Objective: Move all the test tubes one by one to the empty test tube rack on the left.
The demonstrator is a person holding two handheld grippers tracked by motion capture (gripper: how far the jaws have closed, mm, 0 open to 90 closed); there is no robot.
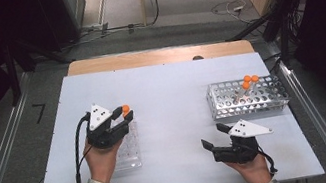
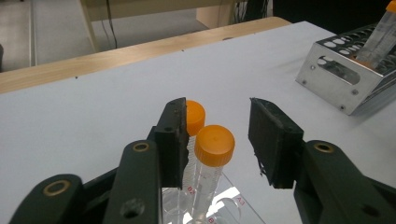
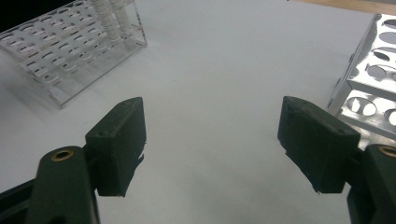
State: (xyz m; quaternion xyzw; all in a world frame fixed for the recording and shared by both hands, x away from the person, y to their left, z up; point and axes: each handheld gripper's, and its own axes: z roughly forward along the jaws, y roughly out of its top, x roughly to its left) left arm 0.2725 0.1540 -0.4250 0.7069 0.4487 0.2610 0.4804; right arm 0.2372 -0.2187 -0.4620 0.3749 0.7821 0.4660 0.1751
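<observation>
My left gripper (image 1: 122, 116) hovers over the far end of a clear plastic rack (image 1: 129, 154). Its jaws (image 2: 217, 106) stand open around an orange-capped tube (image 2: 214, 145) that stands upright in that rack. The left pad is close beside the tube, and a gap shows on the right side. A second orange-capped tube (image 2: 196, 116) stands just behind the first, by the left jaw. My right gripper (image 1: 214, 135) is open above bare table, with nothing between its jaws (image 3: 212, 105). It lies in front of a metal rack (image 1: 248, 97).
The metal rack (image 2: 336, 79) holds three orange-capped tubes (image 1: 250, 80) near its far side. The clear rack (image 3: 70, 60) lies to the left in the right gripper view, the metal rack (image 3: 373, 88) at the right edge. A wooden strip (image 1: 159, 55) borders the white table's (image 1: 171, 90) far side.
</observation>
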